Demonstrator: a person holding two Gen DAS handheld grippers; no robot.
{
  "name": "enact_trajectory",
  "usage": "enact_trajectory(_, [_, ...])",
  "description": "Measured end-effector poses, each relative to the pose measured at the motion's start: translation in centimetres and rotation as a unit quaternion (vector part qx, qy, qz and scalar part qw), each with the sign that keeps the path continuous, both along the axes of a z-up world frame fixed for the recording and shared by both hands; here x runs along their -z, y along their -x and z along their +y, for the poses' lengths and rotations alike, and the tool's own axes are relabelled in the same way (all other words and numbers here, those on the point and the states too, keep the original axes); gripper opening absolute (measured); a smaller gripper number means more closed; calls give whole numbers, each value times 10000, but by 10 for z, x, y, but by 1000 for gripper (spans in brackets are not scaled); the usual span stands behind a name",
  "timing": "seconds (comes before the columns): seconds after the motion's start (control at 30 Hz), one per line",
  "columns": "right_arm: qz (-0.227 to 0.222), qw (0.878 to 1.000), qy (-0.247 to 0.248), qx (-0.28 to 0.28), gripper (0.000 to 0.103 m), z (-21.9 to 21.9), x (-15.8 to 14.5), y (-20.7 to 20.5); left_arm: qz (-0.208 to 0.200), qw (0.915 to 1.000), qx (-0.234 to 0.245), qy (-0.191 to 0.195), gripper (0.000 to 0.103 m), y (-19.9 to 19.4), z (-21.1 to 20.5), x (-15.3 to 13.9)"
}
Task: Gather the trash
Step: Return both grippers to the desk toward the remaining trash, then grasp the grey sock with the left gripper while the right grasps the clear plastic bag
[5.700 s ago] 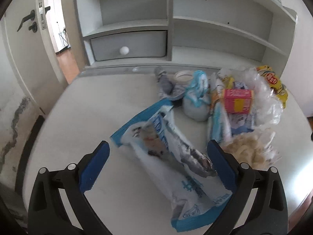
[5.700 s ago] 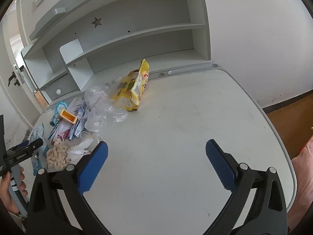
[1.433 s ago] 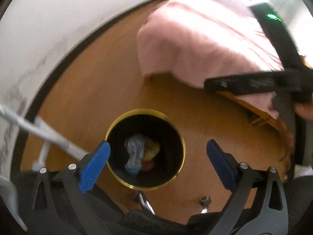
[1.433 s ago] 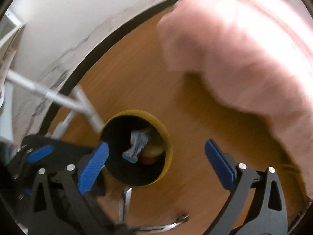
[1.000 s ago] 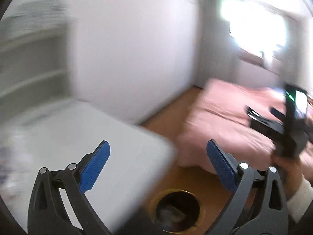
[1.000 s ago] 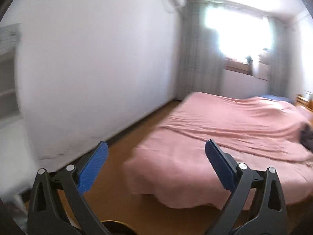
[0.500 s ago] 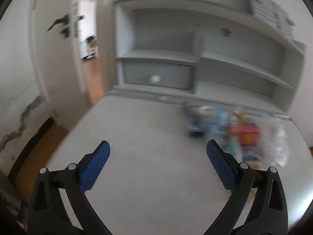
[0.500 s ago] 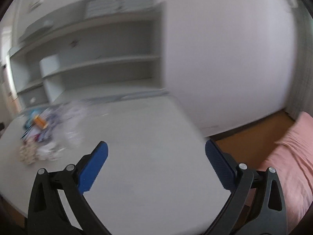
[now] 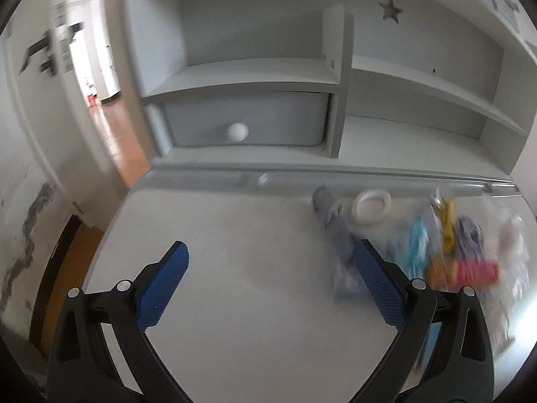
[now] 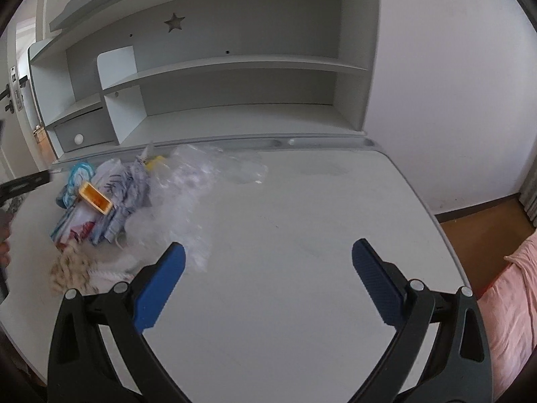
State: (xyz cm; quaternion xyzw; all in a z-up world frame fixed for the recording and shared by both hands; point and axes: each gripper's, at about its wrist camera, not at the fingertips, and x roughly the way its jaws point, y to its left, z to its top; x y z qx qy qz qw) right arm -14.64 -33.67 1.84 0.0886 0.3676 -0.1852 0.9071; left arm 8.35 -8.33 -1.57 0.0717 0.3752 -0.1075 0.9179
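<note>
A heap of wrappers lies on the white desk (image 9: 235, 268). The left wrist view shows it blurred at the right: a grey packet (image 9: 337, 235), a white cup (image 9: 371, 206), a red and orange box (image 9: 470, 272). My left gripper (image 9: 270, 283) hangs open and empty above the bare desk, left of the heap. In the right wrist view the heap holds an orange box (image 10: 95, 198), clear plastic film (image 10: 201, 181) and pale snack rings (image 10: 68, 270). My right gripper (image 10: 268, 277) is open and empty over the desk (image 10: 302, 218), right of the film.
A grey shelf unit (image 10: 235, 67) with a drawer (image 9: 245, 119) stands along the desk's back edge. An open doorway (image 9: 90, 47) is at the left. Right of the desk are wooden floor (image 10: 483, 221) and a pink bed cover (image 10: 510, 302).
Both grippers swung up from the bin on the floor back to the desk, empty. The blue and white bag and the yellow packet seen earlier are gone from the heap.
</note>
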Motion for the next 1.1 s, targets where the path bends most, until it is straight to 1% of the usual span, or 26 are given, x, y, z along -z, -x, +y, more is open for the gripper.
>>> enact_trajectory(0.07, [-9,10000,-22,-51,96,4,-3,-8,112,9998,87,-112,96,-15,-12,6])
enact_trajectory(0.13, [-20,9999,-51,-95,96,10,-4,-17,192,9991,197,-331,96,-32,-27,14])
enact_trajectory(0.27, [155,9995,31,-271,96,20,2,-35,394,9964,434,-614,96,-48,-43,31])
enact_trajectory(0.33, [198,9992,-51,-334,96,21,5,-45,456,9956,475,-672,96,-51,-41,34])
enact_trajectory(0.43, [246,9981,-341,-453,96,19,11,-62,384,9955,448,-736,96,-46,-28,33])
enact_trajectory(0.53, [363,9973,-484,-414,96,16,19,-81,527,9934,544,-862,96,-41,-16,40])
enact_trajectory(0.57, [400,9970,-533,-405,96,15,22,-86,591,9931,592,-822,96,-40,-12,43])
enact_trajectory(0.67, [455,9931,-920,-567,96,11,31,-99,812,9938,689,-310,96,-38,3,47])
enact_trajectory(0.7, [471,9925,-958,-596,96,11,33,-103,840,9941,672,-143,96,-38,7,48])
enact_trajectory(0.73, [501,9929,-909,-589,93,13,35,-107,815,9940,702,-195,96,-37,6,48])
enact_trajectory(0.77, [505,9931,-877,-595,88,14,35,-109,806,9936,774,-169,95,-37,5,48])
enact_trajectory(0.8, [497,9930,-881,-616,75,14,36,-110,789,9932,842,-182,92,-35,3,48])
enact_trajectory(0.83, [490,9920,-925,-702,59,15,36,-112,729,9929,922,-166,89,-33,0,48])
enact_trajectory(0.87, [514,9908,-956,-809,52,16,38,-113,680,9924,1011,-140,80,-32,-3,47])
enact_trajectory(0.9, [573,9898,-957,-886,41,17,40,-115,628,9922,1067,-136,61,-30,-5,45])
enact_trajectory(0.93, [569,9896,-926,-944,39,18,41,-116,558,9921,1121,-116,47,-28,-7,43])
enact_trajectory(0.97, [568,9899,-839,-992,36,20,41,-115,524,9919,1155,-88,20,-27,-8,42])
enact_trajectory(1.03, [504,9912,-779,-949,33,19,38,-111,567,9906,1247,57,20,-22,-10,41])
enact_trajectory(1.07, [458,9923,-733,-890,32,18,35,-108,548,9900,1299,56,20,-18,-10,39])
enact_trajectory(1.1, [398,9936,-655,-827,32,16,31,-105,426,9908,1285,-37,20,-14,-10,35])
